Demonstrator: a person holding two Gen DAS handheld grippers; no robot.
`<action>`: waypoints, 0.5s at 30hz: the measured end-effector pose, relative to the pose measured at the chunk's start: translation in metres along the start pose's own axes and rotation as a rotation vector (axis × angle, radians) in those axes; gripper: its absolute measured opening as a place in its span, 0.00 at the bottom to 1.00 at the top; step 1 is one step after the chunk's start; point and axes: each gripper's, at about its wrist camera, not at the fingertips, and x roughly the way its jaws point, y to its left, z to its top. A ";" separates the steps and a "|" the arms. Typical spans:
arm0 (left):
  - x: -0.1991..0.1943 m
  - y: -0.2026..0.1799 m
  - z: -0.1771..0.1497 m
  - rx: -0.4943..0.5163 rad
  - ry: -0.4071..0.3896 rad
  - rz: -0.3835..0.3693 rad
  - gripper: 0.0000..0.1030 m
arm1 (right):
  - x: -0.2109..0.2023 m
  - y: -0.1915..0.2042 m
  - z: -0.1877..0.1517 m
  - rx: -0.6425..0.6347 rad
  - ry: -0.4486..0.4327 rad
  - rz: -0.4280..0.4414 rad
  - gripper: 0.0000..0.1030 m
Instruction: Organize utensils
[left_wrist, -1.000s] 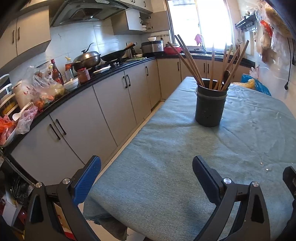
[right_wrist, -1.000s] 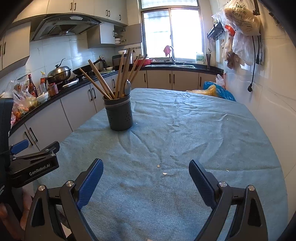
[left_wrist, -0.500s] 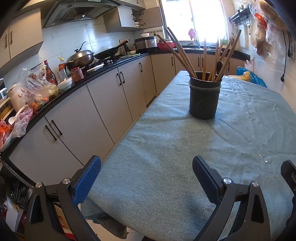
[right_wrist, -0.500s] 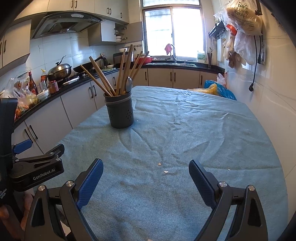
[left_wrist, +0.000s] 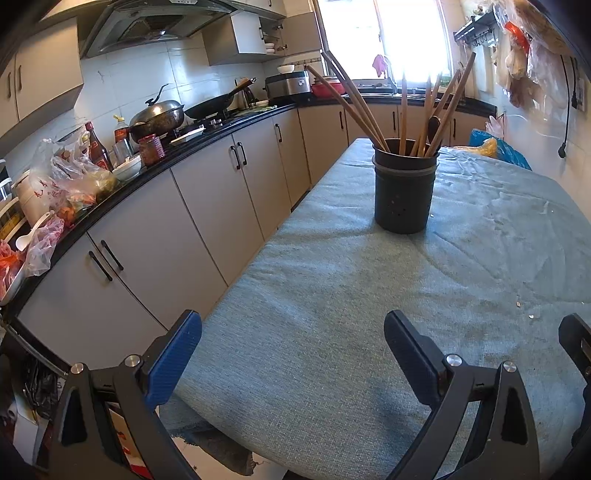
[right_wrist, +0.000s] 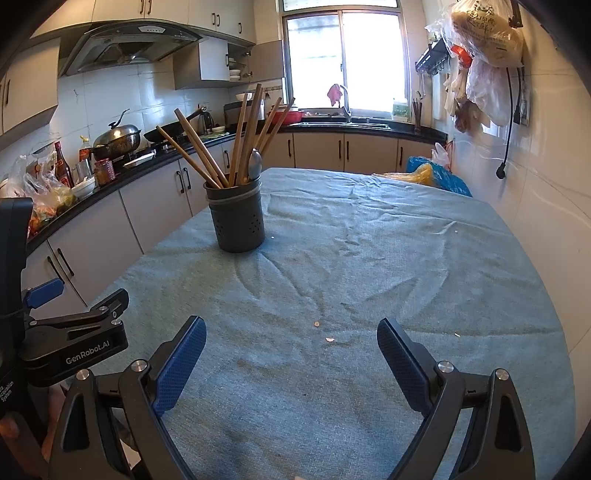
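Note:
A dark utensil holder stands upright on the table's blue-green cloth. It holds several wooden chopsticks and a spoon. It also shows in the right wrist view. My left gripper is open and empty above the table's near left edge, well short of the holder. My right gripper is open and empty above the near part of the table; the left gripper's body shows at its left.
A kitchen counter with a wok, bottles and bags runs along the left, cabinets below. A blue and yellow bag lies at the table's far right. The wall borders the table's right side. Small crumbs lie on the cloth.
Both grippers have drifted slightly; the holder sits a little further left in the left wrist view. Both grippers stay open and empty.

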 end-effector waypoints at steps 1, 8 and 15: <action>0.000 0.000 0.000 0.000 0.000 0.000 0.96 | 0.000 0.000 0.000 0.000 0.001 -0.001 0.93; 0.001 0.000 0.000 0.005 0.000 0.002 0.96 | 0.001 -0.001 0.000 0.001 0.002 -0.001 0.93; 0.002 -0.001 -0.001 0.008 0.002 0.001 0.96 | 0.002 -0.001 -0.001 0.003 0.012 -0.002 0.93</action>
